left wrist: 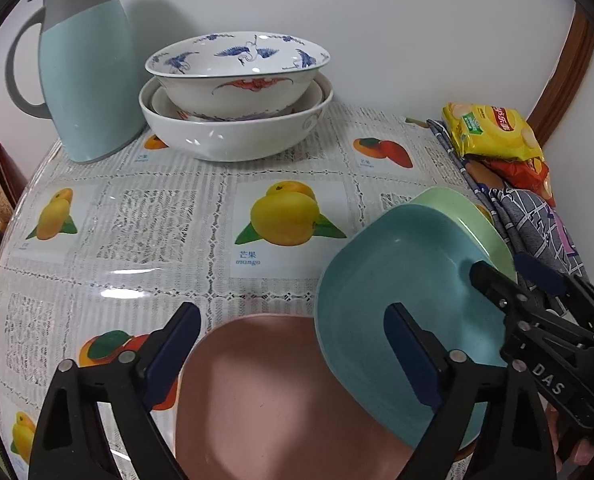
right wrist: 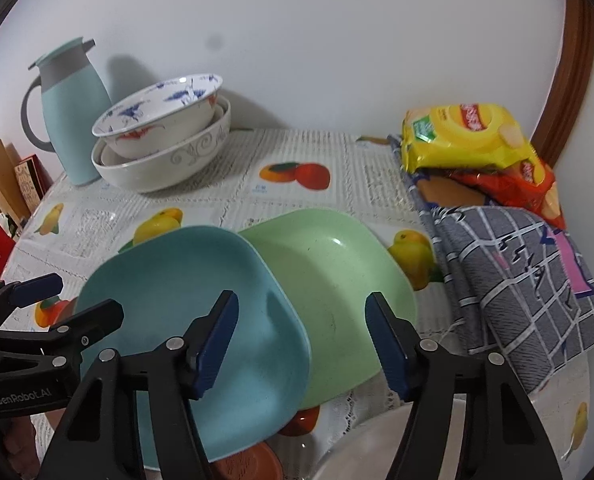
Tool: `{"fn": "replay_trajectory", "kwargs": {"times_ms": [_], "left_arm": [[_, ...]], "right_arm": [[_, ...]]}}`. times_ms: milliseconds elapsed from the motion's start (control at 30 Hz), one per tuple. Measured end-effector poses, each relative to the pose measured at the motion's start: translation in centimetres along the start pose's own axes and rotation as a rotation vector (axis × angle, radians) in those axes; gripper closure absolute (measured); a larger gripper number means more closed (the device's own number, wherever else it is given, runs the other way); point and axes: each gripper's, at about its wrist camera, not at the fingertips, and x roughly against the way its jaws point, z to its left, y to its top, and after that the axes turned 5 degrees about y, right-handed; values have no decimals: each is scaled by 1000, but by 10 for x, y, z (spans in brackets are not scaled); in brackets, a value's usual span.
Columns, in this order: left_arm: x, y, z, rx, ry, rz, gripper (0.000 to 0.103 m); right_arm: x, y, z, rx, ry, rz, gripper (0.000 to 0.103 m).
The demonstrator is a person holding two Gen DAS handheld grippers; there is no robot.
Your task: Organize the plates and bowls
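the left tongs [left wrist: 293, 354] stood spread wide, their dark blue pads clear of everything, with a pink plate [left wrist: 273, 396] lying flat on the bench [left wrist: 169, 216] below the gap between them. the plate was a matte, dusty pink, squarish with rounded corners and a shallow raised rim. its far right edge sat under a teal plate [left wrist: 397, 300] of the same rounded-square shape, which tilted up toward the right pad and overlapped it.

the right tongs [right wrist: 302, 346] were also apart, narrower than the left, gripping nothing. the teal plate's right rim ran up between them; whether the left pad touched it i cannot tell. the plate was a smooth blue-green with a faint speckle. just past the right pad lay a pale green plate [right wrist: 337, 276], again rounded-square and shallow, with a small glossy highlight near its far rim; the teal plate leaned over its left side. a white rim [right wrist: 361, 440] and an orange-brown disc [right wrist: 249, 464] showed at the near edge below these tongs.

well beyond both tongs, at the back near the wall, three white bowls [left wrist: 233, 120] were nested, the top one painted with blue cranes inside and a red bat outside. left of them stood a light blue jug [left wrist: 85, 72] with a grey handle. off to the right lay yellow and orange snack packets [right wrist: 473, 140] on a grey checked cloth [right wrist: 509, 280]. the bench wore a fruit-print cover.
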Motion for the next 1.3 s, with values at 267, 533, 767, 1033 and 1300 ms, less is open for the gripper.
{"fn": "replay_trajectory", "kwargs": {"times_ms": [267,533,767,1033,1300], "left_arm": [[-7,1,-5,-19,-11,2,54],[0,-1,-3,-29,-44,1,85],[23,-5,10,-5,-66,-22,88],[56,-17,23,5,-92,-43,88],[73,-34,41,20,-94,-43,88]], "right_arm": [[-15,-3,-2,-18,34,66,79],[-8,-5,3,-58,67,72,91],[18,-9,13,-60,63,37,92],[62,-19,31,-84,70,-14,93],[91,-39,54,-95,77,-32,94]]}}
